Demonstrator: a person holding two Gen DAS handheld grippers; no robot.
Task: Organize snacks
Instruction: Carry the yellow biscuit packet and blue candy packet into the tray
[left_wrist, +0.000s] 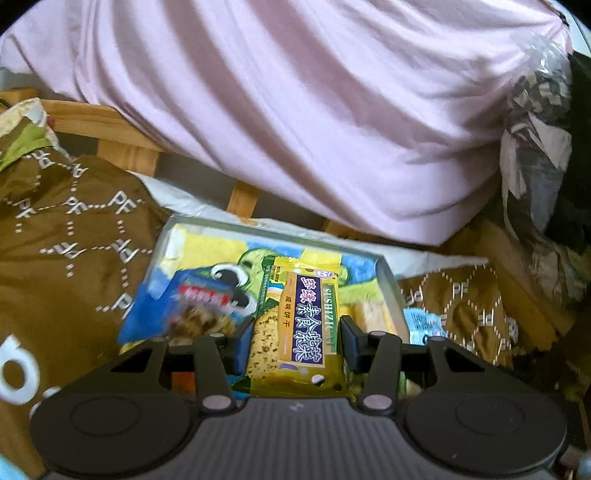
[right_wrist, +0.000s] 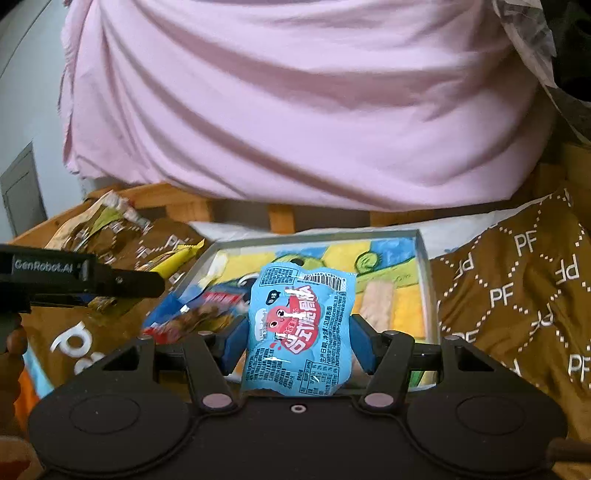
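Over the clear tray (left_wrist: 391, 280), I hold two snack packets.
My left gripper (left_wrist: 293, 341) pinches a yellow biscuit packet (left_wrist: 295, 325); my right gripper (right_wrist: 295, 341) pinches a blue packet (right_wrist: 299, 328).

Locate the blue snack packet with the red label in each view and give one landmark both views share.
Left wrist view: the blue snack packet with the red label lies left of centre, on the tray's left edge, blurred.
Right wrist view: it lies left of centre, just left of the light-blue pouch.
Shared landmark: the shallow grey-rimmed tray with a cartoon lining.
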